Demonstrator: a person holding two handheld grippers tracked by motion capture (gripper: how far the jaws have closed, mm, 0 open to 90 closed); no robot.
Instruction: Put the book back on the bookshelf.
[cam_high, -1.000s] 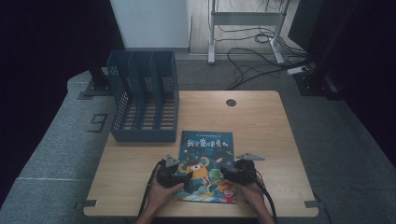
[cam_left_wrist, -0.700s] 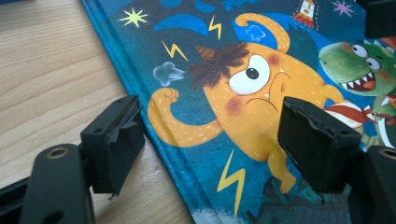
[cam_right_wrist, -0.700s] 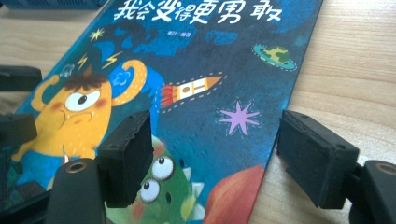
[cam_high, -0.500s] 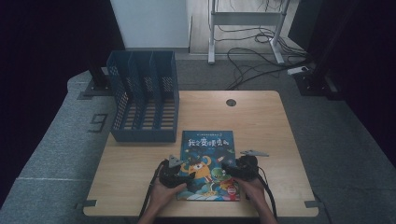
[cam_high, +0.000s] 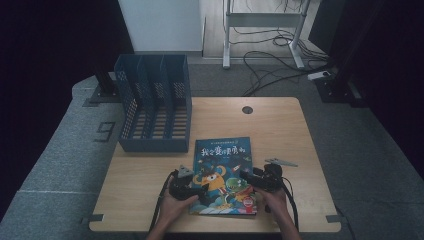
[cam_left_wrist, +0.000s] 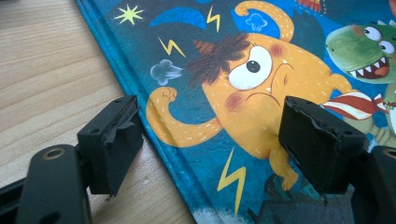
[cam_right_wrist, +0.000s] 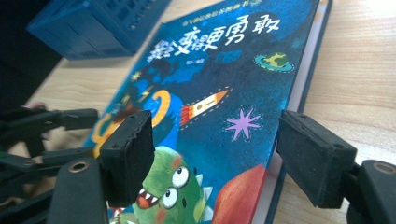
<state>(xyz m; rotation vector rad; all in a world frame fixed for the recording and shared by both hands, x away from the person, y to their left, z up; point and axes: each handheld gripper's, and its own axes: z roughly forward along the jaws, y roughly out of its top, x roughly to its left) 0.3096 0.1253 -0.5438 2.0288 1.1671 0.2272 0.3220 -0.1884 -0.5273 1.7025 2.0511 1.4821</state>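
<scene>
A picture book (cam_high: 222, 172) is lying flat on the wooden table (cam_high: 280, 130), in the lower middle of the high view. Its cover is blue, with an orange monster, a green dinosaur, a rocket and white writing across the top.

The left gripper (cam_high: 196, 191) is sitting at the lower left corner of the book in the high view, with a hand (cam_high: 175, 207) holding it from below. In the left gripper view its jaws are standing wide apart. One jaw is over the bare table just beside the book's edge, and the other is over the orange monster on the cover. The book's edge is running between them. I cannot tell if the jaws are touching the book.

The right gripper (cam_high: 248, 176) is sitting at the lower right part of the book in the high view, with the other hand (cam_high: 275, 197) holding it. In the right gripper view its jaws are spread wide too. The cover and the book's right edge are lying between them, and nothing is being pinched. The left gripper is showing at the left side of that view.

A dark blue file rack (cam_high: 152, 105) with open slots is standing on the table in the upper left of the high view, apart from the book. Its corner is showing in the upper left of the right gripper view.
</scene>
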